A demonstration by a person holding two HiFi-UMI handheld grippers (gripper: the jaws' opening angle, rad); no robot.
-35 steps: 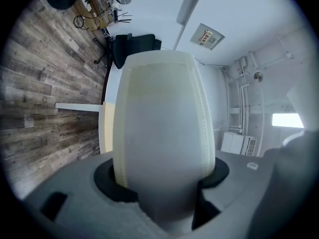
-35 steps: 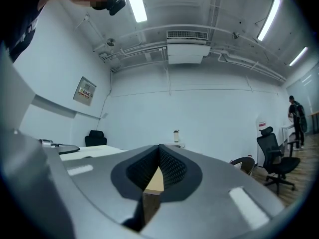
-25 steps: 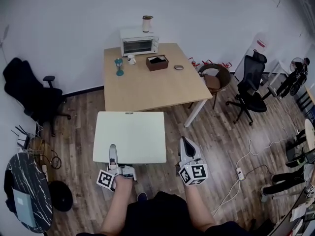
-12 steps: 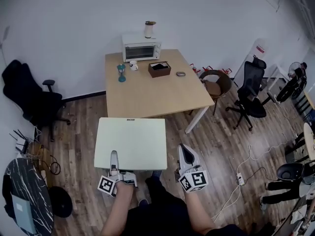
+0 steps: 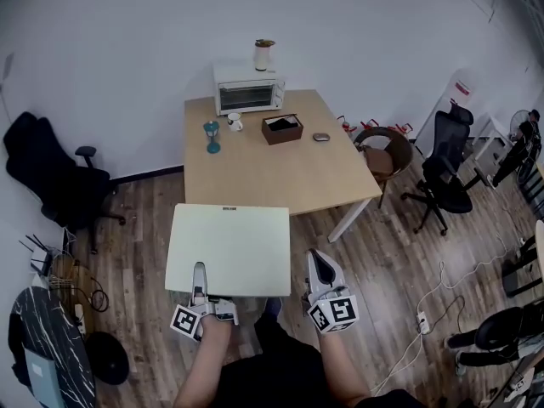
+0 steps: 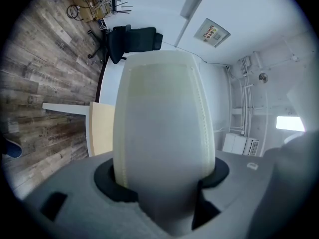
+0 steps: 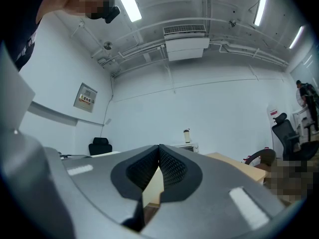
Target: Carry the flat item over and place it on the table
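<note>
Left claw (image 5: 197,272) is clamped on the near edge of the flat white board (image 5: 229,246). In the left gripper view the pale panel fills the whole gap between the jaws and runs straight out ahead, so that's a solid pinch. Right claw (image 5: 320,266) is empty, with its jaws closed tip to tip and nothing between them. It hangs just beside the board's near right corner, not touching it as far as I can see. The board sits roughly level out in front of the person, over the wood floor (image 5: 144,228), held from that one edge only. In the head view its far edge lines up with the near edge of the light wooden surface (image 5: 280,172), so it's right at the surface but not set down on it. Further back on the surface there's a teal goblet (image 5: 212,136), a small white mug (image 5: 235,123), a brown box (image 5: 282,129) and a little dark thing (image 5: 320,137) that might be a mouse. A white toaster oven (image 5: 249,95) sits against the wall with a cup (image 5: 263,55) on top. A round brown chair (image 5: 382,150) is tucked at the surface's right side. There's a black office chair (image 5: 449,164) past that, and another black chair (image 5: 47,185) over by the left wall.
</note>
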